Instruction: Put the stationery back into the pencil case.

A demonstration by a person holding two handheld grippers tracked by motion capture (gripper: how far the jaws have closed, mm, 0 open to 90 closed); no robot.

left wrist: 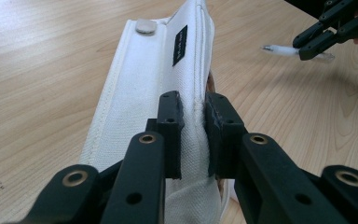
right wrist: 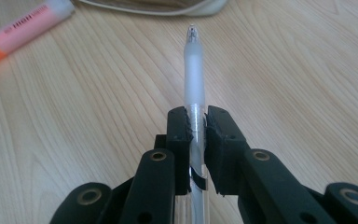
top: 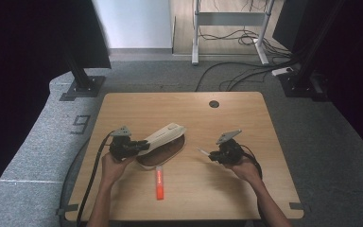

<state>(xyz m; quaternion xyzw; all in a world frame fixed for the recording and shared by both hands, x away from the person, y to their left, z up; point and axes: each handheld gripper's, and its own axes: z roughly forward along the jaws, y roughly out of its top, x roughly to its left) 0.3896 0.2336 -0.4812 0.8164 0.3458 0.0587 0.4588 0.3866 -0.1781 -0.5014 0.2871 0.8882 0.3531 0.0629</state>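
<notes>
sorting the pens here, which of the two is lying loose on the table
The orange highlighter, lying flat on the table in front of the pouch. The clear pen is clamped in the right gripper instead.

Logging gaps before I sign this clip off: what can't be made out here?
- Inside of the pencil case: high view, hidden by its raised flap.
- Print on the highlighter: right gripper view, too blurred; its orange end is cut off by the left edge.
- Rear of the pen: right gripper view, hidden behind the right gripper fingers.
- Label on the flap: left gripper view, too small to read.
</notes>
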